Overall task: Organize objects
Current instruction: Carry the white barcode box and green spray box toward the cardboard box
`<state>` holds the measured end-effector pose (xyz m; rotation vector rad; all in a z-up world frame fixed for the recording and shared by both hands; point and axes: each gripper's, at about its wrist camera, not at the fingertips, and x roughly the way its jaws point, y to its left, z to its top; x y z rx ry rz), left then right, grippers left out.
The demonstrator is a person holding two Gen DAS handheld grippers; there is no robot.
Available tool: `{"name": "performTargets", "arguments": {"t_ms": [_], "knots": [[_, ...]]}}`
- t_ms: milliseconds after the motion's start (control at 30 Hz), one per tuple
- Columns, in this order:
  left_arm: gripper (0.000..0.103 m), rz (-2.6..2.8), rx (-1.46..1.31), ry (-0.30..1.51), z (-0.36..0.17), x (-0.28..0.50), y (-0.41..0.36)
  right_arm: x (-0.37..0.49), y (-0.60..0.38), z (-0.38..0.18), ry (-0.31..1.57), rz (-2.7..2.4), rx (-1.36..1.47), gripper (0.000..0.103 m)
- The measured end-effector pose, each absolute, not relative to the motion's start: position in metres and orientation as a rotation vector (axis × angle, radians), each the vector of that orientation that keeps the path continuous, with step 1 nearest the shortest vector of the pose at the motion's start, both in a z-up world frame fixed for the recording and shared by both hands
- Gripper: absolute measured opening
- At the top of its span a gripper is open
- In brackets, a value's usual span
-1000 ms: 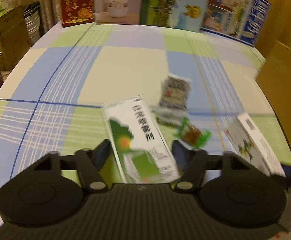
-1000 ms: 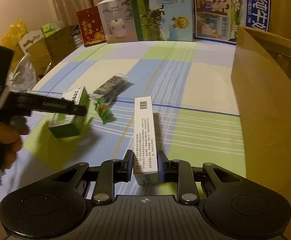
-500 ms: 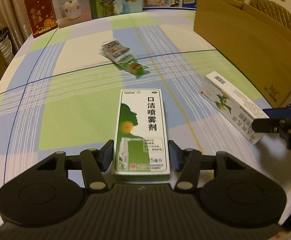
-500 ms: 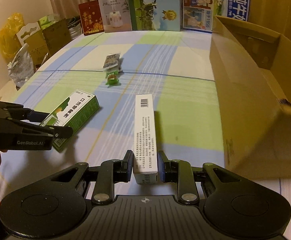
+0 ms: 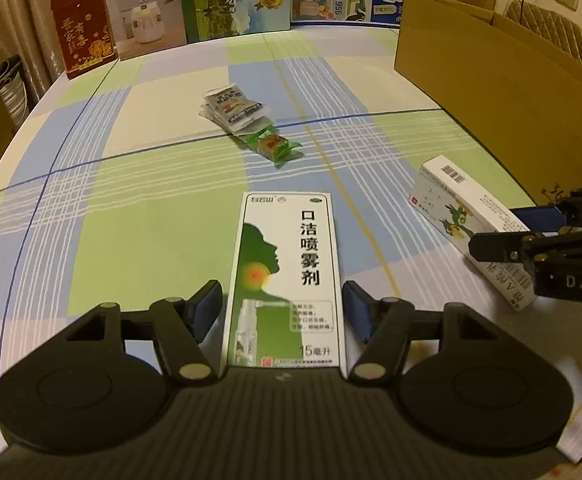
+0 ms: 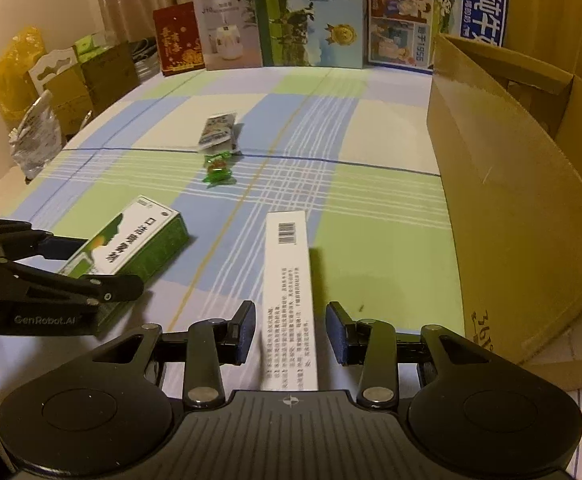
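A green and white spray box (image 5: 287, 264) lies flat on the checked tablecloth (image 5: 131, 208) between the fingers of my left gripper (image 5: 283, 308). Its jaws are opening, with a gap on each side of the box. A long white box (image 6: 289, 292) with a barcode stands on its narrow side between the fingers of my right gripper (image 6: 291, 320). These jaws are opening too, and the pads are clear of the box. Each gripper shows in the other's view: the left gripper (image 6: 103, 268) around the spray box (image 6: 131, 248), the right gripper (image 5: 499, 232) around the white box (image 5: 463, 216).
A small pile of sachets (image 5: 233, 106) and a green-wrapped sweet (image 5: 273, 144) lie mid-table. A large open cardboard box (image 6: 511, 200) stands along the right side. Upright cartons (image 5: 235, 0) line the far edge. Bags and boxes (image 6: 51, 80) crowd the floor at left.
The left gripper swung round with the spray box and set it on the cloth. Both pairs of jaws have since spread off their boxes. The right gripper shifted nearer the cardboard box.
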<state>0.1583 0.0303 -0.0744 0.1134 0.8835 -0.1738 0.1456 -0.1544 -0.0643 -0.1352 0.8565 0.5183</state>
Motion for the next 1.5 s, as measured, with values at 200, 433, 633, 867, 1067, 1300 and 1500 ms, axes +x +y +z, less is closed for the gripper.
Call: {"name": "performTargets", "arguments": {"t_ms": [200,433,633,867,1067,1300,1500], "knots": [[0.060,-0.159,0.127,0.878,-0.077,0.166,0.028,0.151,-0.153,-0.067,0.859,0.521,-0.127,0.036],[0.052,-0.162,0.132,0.880,-0.079,0.166,0.026,0.156,-0.147,-0.072,0.868,0.511,-0.144,0.036],[0.051,-0.155,0.137,0.875,-0.078,0.165,0.025,0.153,-0.142,-0.075,0.867,0.511,-0.191,0.033],[0.051,-0.145,0.146,0.869,-0.078,0.162,0.023,0.151,-0.140,-0.075,0.858,0.508,-0.212,0.023],[0.051,-0.143,0.135,0.850,-0.072,0.160,0.024,0.149,-0.141,-0.068,0.811,0.508,-0.209,0.023],[0.051,-0.144,0.107,0.847,-0.068,0.159,0.023,0.145,-0.144,-0.065,0.820,0.508,-0.189,0.023],[0.051,-0.156,0.094,0.845,-0.058,0.147,0.019,0.137,-0.155,-0.052,0.825,0.498,-0.158,0.023]]}}
